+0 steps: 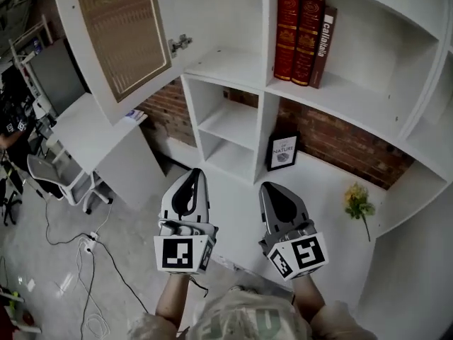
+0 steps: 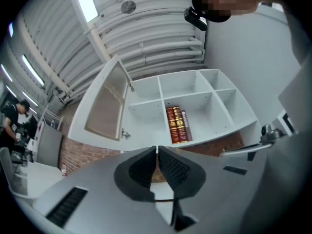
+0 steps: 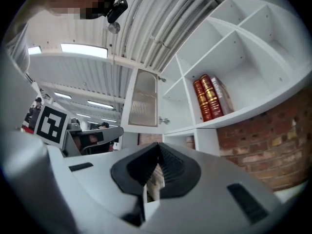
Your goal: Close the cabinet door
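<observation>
The cabinet door [image 1: 120, 37] is seen swung wide open at the upper left of the white shelving unit [image 1: 233, 69], beside the top-left compartment, to whose side wall it is joined by a metal hinge [image 1: 180, 43]. It is made up of a white frame set with a brownish, finely ribbed panel. In the left gripper view the door [image 2: 105, 106] is shown tilted outward from the shelves, and in the right gripper view [image 3: 145, 99] it is seen almost face-on, left of the compartment holding the books [image 1: 301, 37]. The left gripper [image 1: 192, 176] and the right gripper [image 1: 270, 188] are held side by side below the shelves, well apart from the door. In its own view the left gripper [image 2: 157, 150] is shown with its ribbed pads brought together at the tips and nothing between them; the right gripper [image 3: 157, 147] is likewise drawn closed on nothing. The top of the door is cut off by the upper edge of the head view, so its full height is not shown. What lies behind the ribbed panel cannot be made out. The lower half of each gripper view is filled by the gripper's own grey body, and the shelves below the books are largely hidden there. The small print on the framed picture [image 1: 283, 152] is only partly legible.
</observation>
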The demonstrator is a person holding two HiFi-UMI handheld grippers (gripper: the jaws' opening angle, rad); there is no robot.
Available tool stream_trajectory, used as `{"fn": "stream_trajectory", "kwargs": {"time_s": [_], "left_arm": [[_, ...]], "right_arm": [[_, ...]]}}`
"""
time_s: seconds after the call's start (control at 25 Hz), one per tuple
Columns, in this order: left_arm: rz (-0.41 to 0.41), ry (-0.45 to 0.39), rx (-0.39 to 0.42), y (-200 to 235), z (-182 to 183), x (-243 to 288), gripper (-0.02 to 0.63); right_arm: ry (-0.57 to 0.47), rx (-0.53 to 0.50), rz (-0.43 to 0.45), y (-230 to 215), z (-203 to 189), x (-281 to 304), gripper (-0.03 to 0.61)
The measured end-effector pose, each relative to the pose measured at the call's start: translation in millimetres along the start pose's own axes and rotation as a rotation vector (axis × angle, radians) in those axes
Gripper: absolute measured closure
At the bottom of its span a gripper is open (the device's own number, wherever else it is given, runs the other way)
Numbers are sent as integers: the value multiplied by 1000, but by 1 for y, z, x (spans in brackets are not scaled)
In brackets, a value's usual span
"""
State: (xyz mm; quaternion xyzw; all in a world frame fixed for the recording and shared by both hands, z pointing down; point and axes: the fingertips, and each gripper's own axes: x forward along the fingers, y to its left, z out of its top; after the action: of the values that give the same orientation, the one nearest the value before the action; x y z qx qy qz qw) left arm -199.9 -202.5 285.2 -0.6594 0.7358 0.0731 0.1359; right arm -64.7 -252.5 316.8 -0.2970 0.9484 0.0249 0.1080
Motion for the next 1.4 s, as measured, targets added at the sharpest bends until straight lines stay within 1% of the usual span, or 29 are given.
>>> {"fn": "stream_trajectory", "kwargs": {"time_s": [0.12,0.16,0.2,0.24,0.28,0.36,0.4,0.52,0.6,0.68,0.8,0.88,0.96,1.16,1.28,1.4], "left_arm": [[98,-6,61,44,26,-8,592],[131,-7,81,59,37,-11,581],[158,-14,99,73,48,-13,560],[175,-28,111,86,58,-14,525],[184,-45,109,99,67,-13,504],[206,-70,79,126,83,-7,476],[225,-77,77,140,91,-4,457],[297,-93,126,180,114,4,443],[338,-102,123,207,125,11,443],[366,-98,93,233,130,21,443],[363,-68,79,256,128,38,445],[341,-45,65,263,122,50,445],[331,-22,40,270,114,59,445],[339,21,21,284,100,74,445],[348,20,16,288,101,78,450],[362,9,21,290,101,80,477]], "right_arm": [[-11,7,123,38,1,27,563],[-12,14,163,52,0,34,563],[-13,23,202,66,-1,41,563],[-13,31,238,79,-2,48,563],[-12,38,271,91,-3,53,563],[-8,46,325,110,-5,61,563],[-3,48,346,117,-6,64,563],[14,48,387,131,-13,70,563],[27,51,396,135,-18,71,563],[41,53,396,136,-22,71,563],[59,56,384,135,-29,69,563],[71,76,365,131,-35,68,563],[79,74,348,127,-36,67,563],[93,52,319,121,-37,64,563],[101,39,316,117,-38,64,563],[105,41,307,112,-42,63,563]]}}
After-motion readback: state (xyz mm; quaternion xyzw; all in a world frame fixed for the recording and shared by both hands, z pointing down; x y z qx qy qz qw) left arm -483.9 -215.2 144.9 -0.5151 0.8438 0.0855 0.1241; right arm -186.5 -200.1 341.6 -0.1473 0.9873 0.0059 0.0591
